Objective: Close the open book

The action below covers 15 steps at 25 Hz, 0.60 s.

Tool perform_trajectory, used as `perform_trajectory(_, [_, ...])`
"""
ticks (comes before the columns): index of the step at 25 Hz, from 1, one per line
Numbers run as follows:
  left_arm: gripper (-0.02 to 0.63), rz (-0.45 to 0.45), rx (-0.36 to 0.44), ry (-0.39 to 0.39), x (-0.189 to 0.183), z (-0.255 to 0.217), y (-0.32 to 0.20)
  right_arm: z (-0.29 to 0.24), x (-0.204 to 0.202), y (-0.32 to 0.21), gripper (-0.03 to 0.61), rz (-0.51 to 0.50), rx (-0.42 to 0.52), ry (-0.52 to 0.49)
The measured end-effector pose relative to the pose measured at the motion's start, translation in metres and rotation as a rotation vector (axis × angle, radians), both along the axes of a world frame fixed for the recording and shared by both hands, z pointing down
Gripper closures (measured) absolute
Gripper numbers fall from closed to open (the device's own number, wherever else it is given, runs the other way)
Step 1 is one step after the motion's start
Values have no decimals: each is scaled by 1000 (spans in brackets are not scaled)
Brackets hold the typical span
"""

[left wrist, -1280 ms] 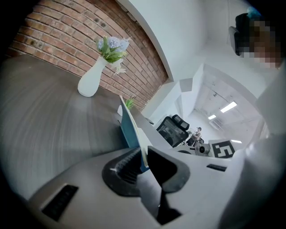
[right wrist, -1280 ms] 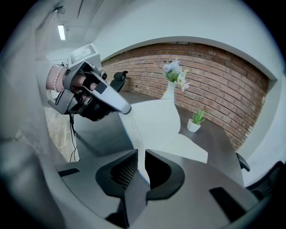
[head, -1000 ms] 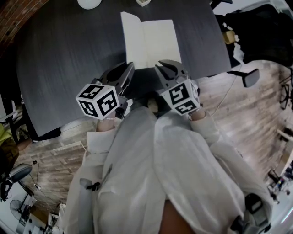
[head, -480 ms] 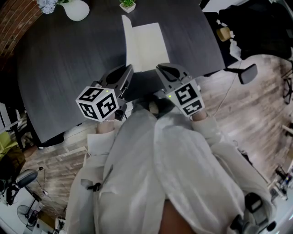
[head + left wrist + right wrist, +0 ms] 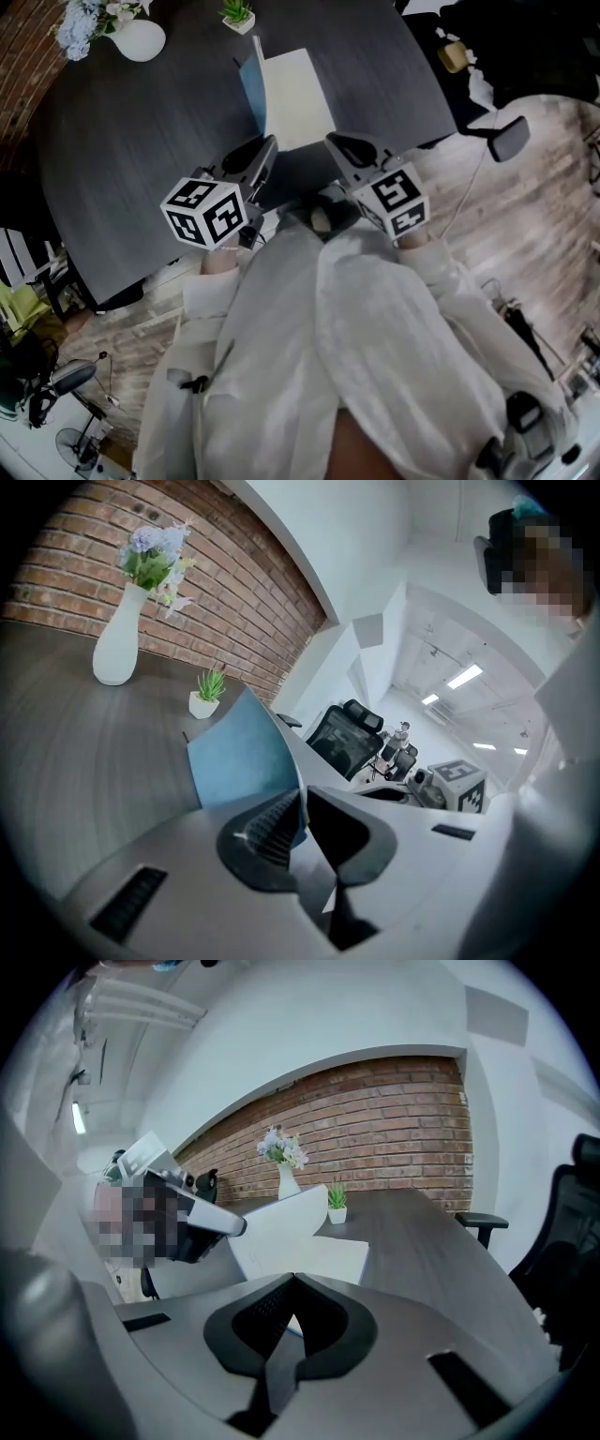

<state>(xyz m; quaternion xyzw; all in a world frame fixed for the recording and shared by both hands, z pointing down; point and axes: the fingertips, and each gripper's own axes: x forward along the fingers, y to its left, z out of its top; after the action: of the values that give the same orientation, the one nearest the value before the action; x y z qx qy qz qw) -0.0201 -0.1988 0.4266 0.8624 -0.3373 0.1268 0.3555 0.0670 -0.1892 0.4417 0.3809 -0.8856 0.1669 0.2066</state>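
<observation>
So, the book (image 5: pixel 298 94) sits toward the person's side of the dark table (image 5: pixel 141 141), with its right half flat and a white page facing up. Its blue cover (image 5: pixel 239 757) stands tilted up on the left, and the left gripper (image 5: pixel 300 794) has the near edge pinched, its jaws having just been closing on it. The right gripper (image 5: pixel 293 1279) is squeezed fully together with nothing in it, just short of the book's near edge, and further back a white vase (image 5: pixel 139 39) holds pale flowers (image 5: pixel 84 23) while a tiny white pot (image 5: pixel 241 22) holds a green plant (image 5: pixel 236 9).
</observation>
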Motion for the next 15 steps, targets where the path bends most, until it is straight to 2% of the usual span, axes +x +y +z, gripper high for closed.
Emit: perform_trajectory(15, [583, 111, -42, -56, 42, 20, -8, 9, 23, 6, 572, 63, -52, -43])
